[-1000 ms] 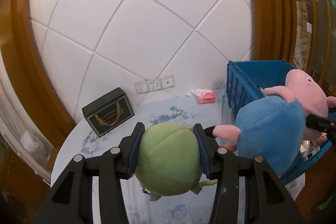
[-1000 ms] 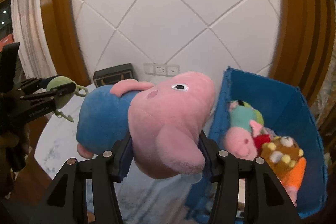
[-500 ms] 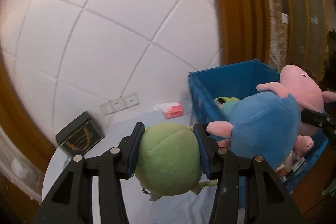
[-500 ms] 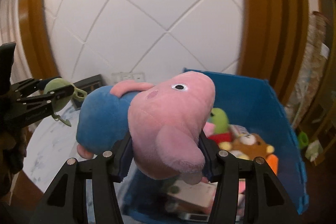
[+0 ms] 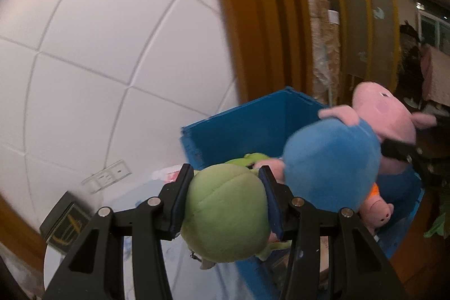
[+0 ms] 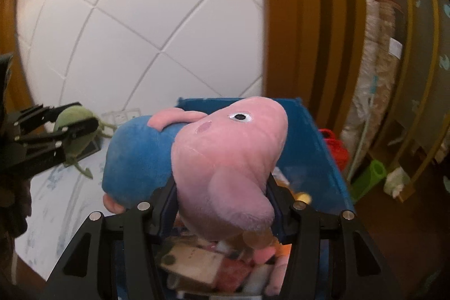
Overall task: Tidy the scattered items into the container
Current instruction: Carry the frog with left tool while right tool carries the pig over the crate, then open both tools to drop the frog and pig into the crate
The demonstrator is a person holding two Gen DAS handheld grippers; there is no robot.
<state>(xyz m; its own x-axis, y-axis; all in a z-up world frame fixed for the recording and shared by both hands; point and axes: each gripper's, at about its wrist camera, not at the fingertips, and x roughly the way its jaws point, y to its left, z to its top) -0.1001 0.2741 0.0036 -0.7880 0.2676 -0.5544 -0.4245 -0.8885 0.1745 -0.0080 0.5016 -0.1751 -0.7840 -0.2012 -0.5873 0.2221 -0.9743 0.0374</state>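
My left gripper [image 5: 225, 204] is shut on a round green plush toy [image 5: 226, 212], held in the air at the near left edge of the blue crate [image 5: 253, 131]. My right gripper [image 6: 223, 204] is shut on the head of a pink pig plush with a blue body [image 6: 225, 159], held over the open blue crate [image 6: 312, 137]. The pig plush also shows in the left wrist view [image 5: 337, 159], above the crate. The left gripper with the green toy shows in the right wrist view [image 6: 70, 131], at the far left. Several plush toys and boxes lie inside the crate.
A table with a white floral cloth [image 6: 62, 201] lies left of the crate. A dark box [image 5: 63, 221] stands at its back by the white tiled wall, with a socket strip [image 5: 108, 179]. A red packet [image 5: 170, 176] lies near the crate. Wooden frames stand right.
Both grippers have swung right with their toys. The pig plush now hangs over the crate's inside, and the green toy has come to the crate's left edge.
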